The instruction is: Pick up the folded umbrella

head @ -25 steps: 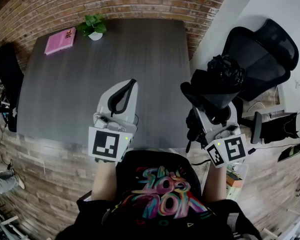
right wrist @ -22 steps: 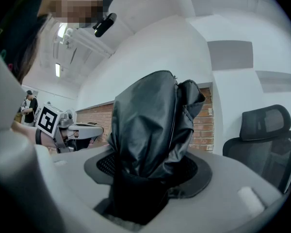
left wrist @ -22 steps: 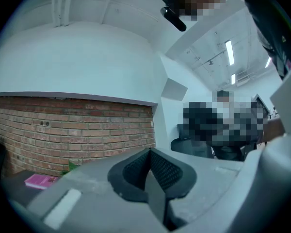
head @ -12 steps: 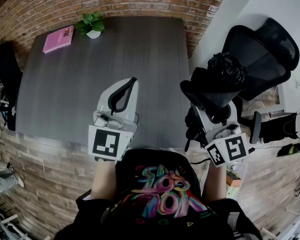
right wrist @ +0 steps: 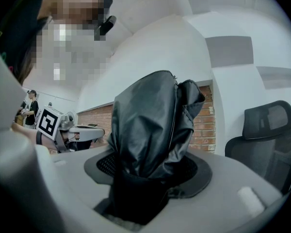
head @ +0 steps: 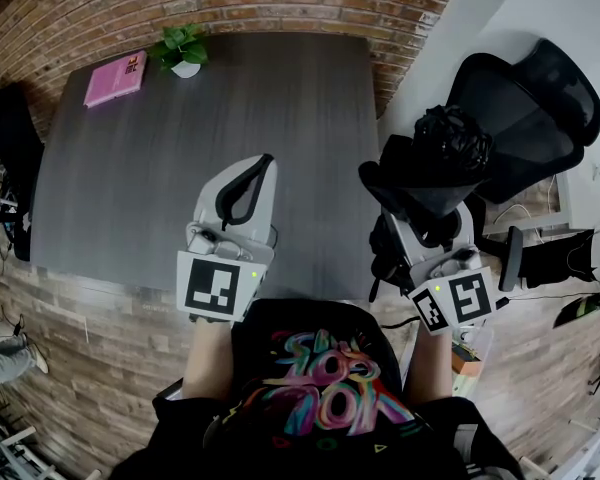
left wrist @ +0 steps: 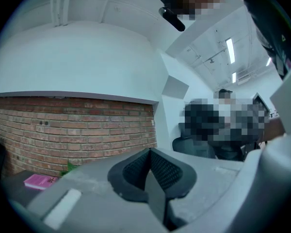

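Observation:
The folded umbrella [head: 442,155] is a black, crumpled bundle. My right gripper [head: 421,206] is shut on it and holds it level in the air, just off the right edge of the dark table [head: 160,158]. In the right gripper view the umbrella [right wrist: 150,120] stands up between the black pads [right wrist: 196,171] and fills the middle. My left gripper [head: 248,178] hovers over the table's near part, shut, with nothing in it. In the left gripper view its pads [left wrist: 136,171] meet at a seam.
A pink book [head: 117,78] and a small potted plant [head: 185,50] sit at the table's far left corner, against the brick wall [head: 250,3]. A black office chair [head: 535,98] stands right of the umbrella. Another chair [head: 10,148] is at the table's left end.

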`<state>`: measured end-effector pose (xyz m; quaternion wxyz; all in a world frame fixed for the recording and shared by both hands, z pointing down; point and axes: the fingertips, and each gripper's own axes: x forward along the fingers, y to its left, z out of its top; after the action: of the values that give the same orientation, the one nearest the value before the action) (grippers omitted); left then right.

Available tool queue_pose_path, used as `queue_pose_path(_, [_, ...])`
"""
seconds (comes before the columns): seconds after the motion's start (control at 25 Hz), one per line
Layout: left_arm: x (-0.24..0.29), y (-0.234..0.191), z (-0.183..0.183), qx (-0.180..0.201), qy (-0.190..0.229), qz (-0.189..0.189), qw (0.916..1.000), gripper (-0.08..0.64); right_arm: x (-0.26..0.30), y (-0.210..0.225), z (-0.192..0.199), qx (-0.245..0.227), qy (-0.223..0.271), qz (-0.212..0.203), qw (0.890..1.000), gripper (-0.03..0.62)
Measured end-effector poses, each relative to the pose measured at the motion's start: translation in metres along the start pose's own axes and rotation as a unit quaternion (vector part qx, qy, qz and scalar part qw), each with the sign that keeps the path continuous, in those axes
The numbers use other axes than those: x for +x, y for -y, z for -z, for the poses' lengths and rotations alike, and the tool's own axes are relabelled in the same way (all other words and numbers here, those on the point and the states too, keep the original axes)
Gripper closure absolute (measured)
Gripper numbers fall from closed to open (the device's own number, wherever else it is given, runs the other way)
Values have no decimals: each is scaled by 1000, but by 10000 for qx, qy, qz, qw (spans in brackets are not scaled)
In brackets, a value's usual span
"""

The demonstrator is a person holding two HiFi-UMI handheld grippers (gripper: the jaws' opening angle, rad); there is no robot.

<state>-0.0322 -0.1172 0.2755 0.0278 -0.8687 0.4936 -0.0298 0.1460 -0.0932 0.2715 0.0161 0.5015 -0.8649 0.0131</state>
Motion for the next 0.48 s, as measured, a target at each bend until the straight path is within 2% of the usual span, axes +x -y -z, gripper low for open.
queue_pose_path(0.48, [13,-7,2,-46,-9,40,10000,558,12,4,0,50,-17,-32,10000,316])
